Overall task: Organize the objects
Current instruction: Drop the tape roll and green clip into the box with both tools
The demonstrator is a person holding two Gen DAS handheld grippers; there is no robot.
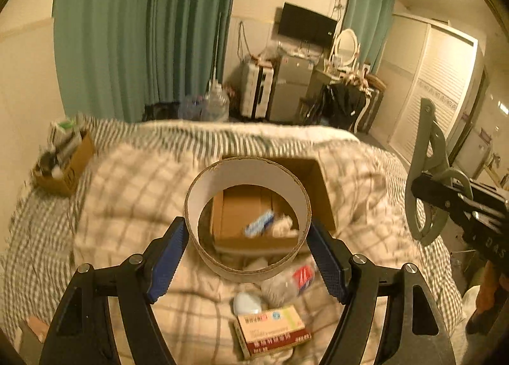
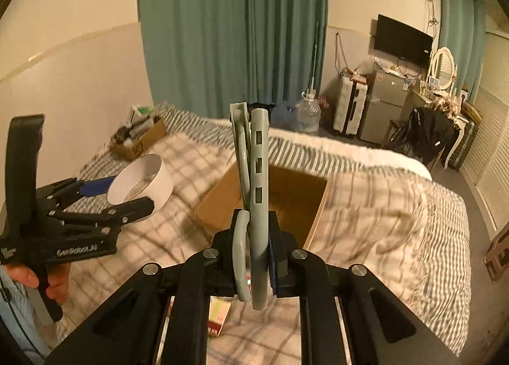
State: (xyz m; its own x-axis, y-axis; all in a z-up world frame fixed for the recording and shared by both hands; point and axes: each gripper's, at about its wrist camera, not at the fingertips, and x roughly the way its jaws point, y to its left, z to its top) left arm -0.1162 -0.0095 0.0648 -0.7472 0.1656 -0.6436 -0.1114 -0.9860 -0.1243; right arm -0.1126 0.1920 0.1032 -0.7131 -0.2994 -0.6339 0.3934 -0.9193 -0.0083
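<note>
My left gripper (image 1: 248, 256) is shut on a wide cardboard tape ring (image 1: 203, 186), its blue pads (image 1: 168, 253) pressing the ring's two sides, held in the air above the bed. Through the ring I see an open cardboard box (image 1: 318, 186) with small items inside. My right gripper (image 2: 254, 253) is shut on the handles of grey-green scissors (image 2: 259, 174), whose tip points up and away, over the same box (image 2: 296, 193). The right wrist view shows the left gripper (image 2: 130, 198) with the ring (image 2: 140, 174) at the left. The left wrist view shows the right gripper (image 1: 445, 202) and scissors (image 1: 426, 148) at the right.
On the checked blanket near me lie a medicine box (image 1: 273, 330), a white round object (image 1: 246, 303) and a plastic packet with red print (image 1: 296, 282). A second cardboard box (image 2: 140, 139) full of things sits at the bed's far left. A hand (image 2: 31, 279) holds the left gripper's handle.
</note>
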